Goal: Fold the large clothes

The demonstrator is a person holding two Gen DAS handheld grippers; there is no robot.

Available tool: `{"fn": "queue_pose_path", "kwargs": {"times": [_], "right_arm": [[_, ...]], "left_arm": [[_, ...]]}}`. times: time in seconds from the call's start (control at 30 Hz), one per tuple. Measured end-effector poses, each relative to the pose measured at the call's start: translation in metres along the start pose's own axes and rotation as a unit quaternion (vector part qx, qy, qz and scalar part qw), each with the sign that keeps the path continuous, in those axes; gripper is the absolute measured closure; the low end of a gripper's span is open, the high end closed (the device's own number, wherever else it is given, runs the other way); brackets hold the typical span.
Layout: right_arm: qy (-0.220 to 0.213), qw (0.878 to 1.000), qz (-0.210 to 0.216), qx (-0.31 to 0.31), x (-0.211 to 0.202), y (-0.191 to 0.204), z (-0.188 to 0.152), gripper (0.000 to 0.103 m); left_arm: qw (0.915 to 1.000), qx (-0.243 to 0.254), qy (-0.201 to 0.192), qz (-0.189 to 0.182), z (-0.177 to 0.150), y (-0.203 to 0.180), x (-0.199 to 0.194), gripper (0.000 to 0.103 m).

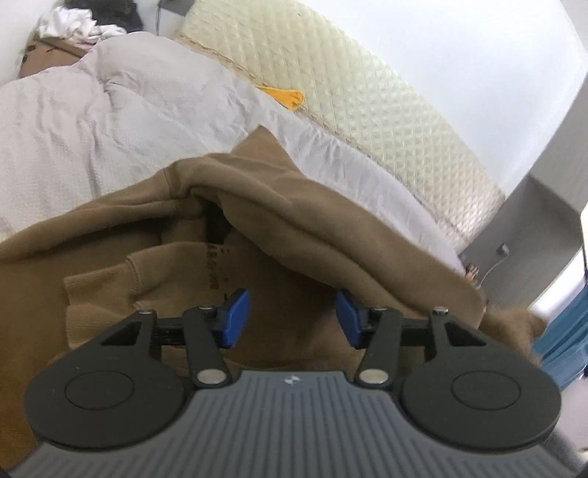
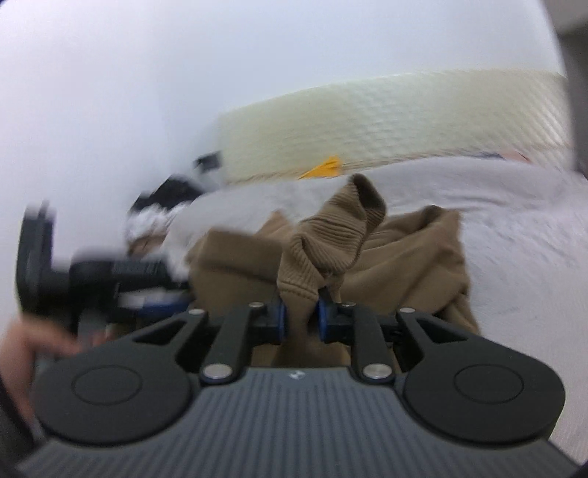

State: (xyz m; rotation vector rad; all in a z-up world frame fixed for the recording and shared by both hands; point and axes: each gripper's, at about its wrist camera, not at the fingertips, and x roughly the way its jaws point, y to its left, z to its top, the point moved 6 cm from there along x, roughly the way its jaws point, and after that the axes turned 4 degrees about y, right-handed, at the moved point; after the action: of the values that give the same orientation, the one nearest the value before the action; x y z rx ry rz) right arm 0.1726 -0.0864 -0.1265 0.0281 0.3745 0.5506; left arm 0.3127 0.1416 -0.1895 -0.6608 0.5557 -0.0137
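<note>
A brown sweatshirt (image 1: pixel 294 220) lies rumpled on a bed with a pale grey cover (image 1: pixel 110 110). In the left wrist view my left gripper (image 1: pixel 292 318) hangs low over the sweatshirt's front. Its blue pads (image 1: pixel 235 316) stand well apart and press on nothing. A fold of the brown cloth drapes over the right finger. In the right wrist view my right gripper (image 2: pixel 299 316) is shut on the sweatshirt's ribbed cuff (image 2: pixel 330 235), which stands up bunched above the pads. The rest of the garment (image 2: pixel 404 264) trails behind on the cover.
A cream quilted mattress (image 1: pixel 367 95) leans against the wall behind the bed, with an orange scrap (image 1: pixel 290 97) at its foot. A heap of clothes (image 1: pixel 73 22) sits at the bed's far end. The left tool's blurred black body (image 2: pixel 92 279) and a hand (image 2: pixel 22 345) show at the right view's left.
</note>
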Motion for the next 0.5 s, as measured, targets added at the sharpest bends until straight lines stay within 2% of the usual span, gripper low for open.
{"fn": "queue_pose_path", "kwargs": {"times": [0.13, 0.27, 0.33, 0.37, 0.5], "right_arm": [[0.022, 0.996, 0.033, -0.078, 0.008, 0.039, -0.015, 0.082], [0.041, 0.985, 0.049, -0.162, 0.013, 0.071, -0.032, 0.082], [0.055, 0.979, 0.042, -0.194, 0.019, 0.080, -0.041, 0.082], [0.062, 0.975, 0.033, -0.209, 0.022, 0.083, -0.045, 0.082], [0.093, 0.972, 0.001, -0.216, 0.034, 0.076, -0.053, 0.082]], "left_arm": [[0.9986, -0.052, 0.004, -0.004, 0.012, 0.022, -0.021, 0.044], [0.9967, -0.075, 0.014, 0.025, 0.017, 0.049, -0.041, 0.043], [0.9946, -0.094, 0.021, 0.039, 0.012, 0.063, -0.051, 0.040], [0.9936, -0.102, 0.020, 0.043, 0.009, 0.069, -0.056, 0.034], [0.9898, -0.136, 0.029, 0.028, -0.006, 0.082, -0.072, 0.032]]}}
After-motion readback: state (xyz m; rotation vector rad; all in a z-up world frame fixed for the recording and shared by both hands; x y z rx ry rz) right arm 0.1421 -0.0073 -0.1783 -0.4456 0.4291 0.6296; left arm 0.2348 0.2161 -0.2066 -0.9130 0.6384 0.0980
